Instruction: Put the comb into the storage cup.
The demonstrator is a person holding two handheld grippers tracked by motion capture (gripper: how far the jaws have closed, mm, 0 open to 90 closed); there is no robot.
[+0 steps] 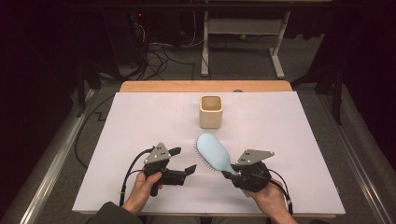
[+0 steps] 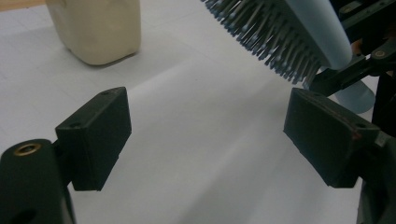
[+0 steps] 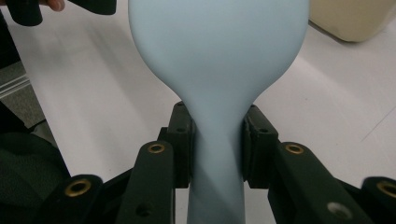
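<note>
Right gripper (image 3: 217,140) clamps the hairbrush (image 3: 217,56) handle; left gripper (image 2: 208,135) gapes nearby.

Brush (image 1: 213,151): pale blue hairbrush with an oval paddle head narrowing to a slim handle. Smooth matte back; the opposite face carries rows of short blue-grey bristles (image 2: 266,39), seen from the left gripper view. The handle is clamped between the jaws of the right gripper (image 1: 232,174), one pad on each side of the neck just below the head, as the right gripper view (image 3: 217,70) shows. The brush is raised off the white table, the head pointing forward and left, away from the person, the back turned upward and the bristles down and to the left. The head lies near the cream cup (image 1: 211,111), not touching it.
</note>
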